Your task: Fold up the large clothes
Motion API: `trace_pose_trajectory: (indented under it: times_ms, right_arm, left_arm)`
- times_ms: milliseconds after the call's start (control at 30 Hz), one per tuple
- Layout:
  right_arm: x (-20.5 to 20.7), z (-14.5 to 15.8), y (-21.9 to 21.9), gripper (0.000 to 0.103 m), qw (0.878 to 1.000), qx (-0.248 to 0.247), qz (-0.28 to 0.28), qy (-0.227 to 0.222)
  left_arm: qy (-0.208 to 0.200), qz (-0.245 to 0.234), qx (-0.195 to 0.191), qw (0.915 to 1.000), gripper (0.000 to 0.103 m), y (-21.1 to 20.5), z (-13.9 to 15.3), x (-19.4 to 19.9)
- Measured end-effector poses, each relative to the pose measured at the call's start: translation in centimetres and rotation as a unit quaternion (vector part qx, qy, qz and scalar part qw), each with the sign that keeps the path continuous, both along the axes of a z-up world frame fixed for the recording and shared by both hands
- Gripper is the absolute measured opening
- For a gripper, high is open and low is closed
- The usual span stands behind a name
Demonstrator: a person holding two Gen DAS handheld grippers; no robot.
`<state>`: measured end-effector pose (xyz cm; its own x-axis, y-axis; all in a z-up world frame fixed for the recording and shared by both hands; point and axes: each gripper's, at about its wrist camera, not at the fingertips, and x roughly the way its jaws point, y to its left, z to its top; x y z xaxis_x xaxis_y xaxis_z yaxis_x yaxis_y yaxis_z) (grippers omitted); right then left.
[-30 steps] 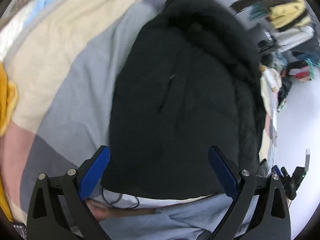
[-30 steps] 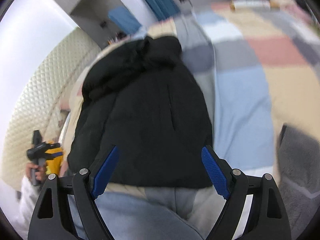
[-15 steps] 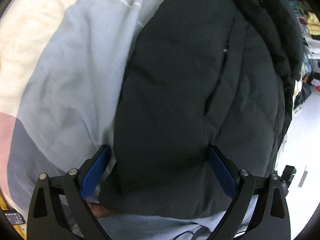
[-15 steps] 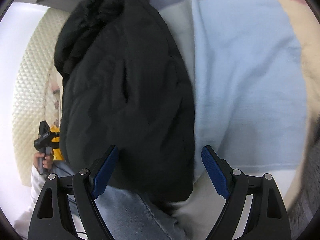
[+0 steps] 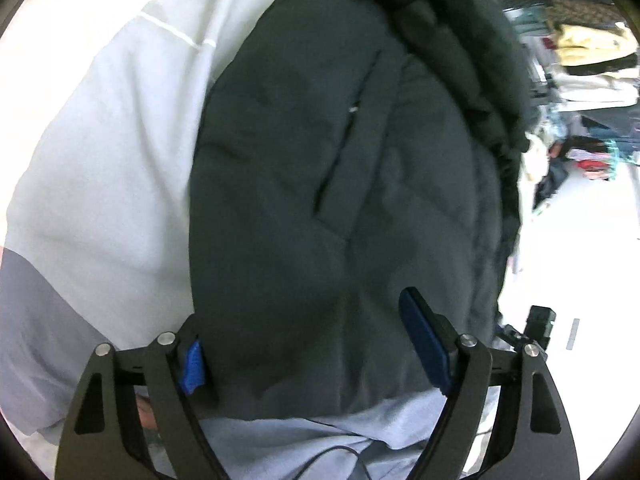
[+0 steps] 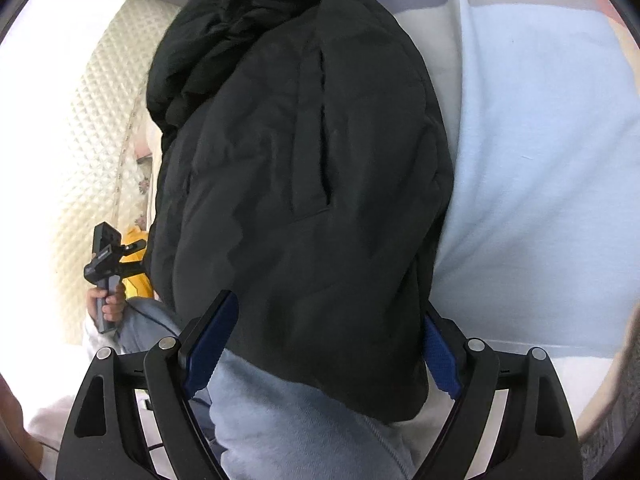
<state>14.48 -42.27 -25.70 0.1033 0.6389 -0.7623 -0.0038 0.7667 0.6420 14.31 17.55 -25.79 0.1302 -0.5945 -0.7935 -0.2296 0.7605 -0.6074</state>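
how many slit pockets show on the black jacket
1: on the black jacket, one slit pocket runs lengthwise down the middle of the upper face; others may be hidden underneath.

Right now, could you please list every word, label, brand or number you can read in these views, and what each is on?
No text is readable.
The black jacket shows no label or logo.
The handheld device at the left of the right wrist view has a small marking, too blurred to read.

Black jacket [image 5: 320,200] on colour-block bedspread [image 5: 112,152]
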Motion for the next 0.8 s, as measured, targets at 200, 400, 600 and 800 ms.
trace_pose_trajectory:
  times_ms: [200, 400, 600, 800]
  right_arm:
    - [0.2, 1.0, 1.2, 0.086, 1.000, 0.015, 0.000, -0.008]
    - [1.1, -1.2, 0.9, 0.086, 1.000, -0.005, -0.007, 0.014]
    - [2.1, -5.5, 0.6, 0.086, 0.998, 0.016, 0.009, 0.065]
    - [2.7, -2.4, 3.7, 0.086, 0.994, 0.065, 0.085, 0.016]
  left_arm:
    - [-0.023, -0.016, -0.013, 0.9995, 0.077, 0.0, 1.2, 0.4]
    - [0.028, -0.005, 0.020, 0.9994, 0.077, -0.7, -1.4, 1.5]
    - [0.066, -0.005, 0.041, 0.9970, 0.077, 0.1, -3.2, 1.7]
    - [0.041, -0.025, -0.004, 0.9988, 0.071, -0.5, -2.6, 2.1]
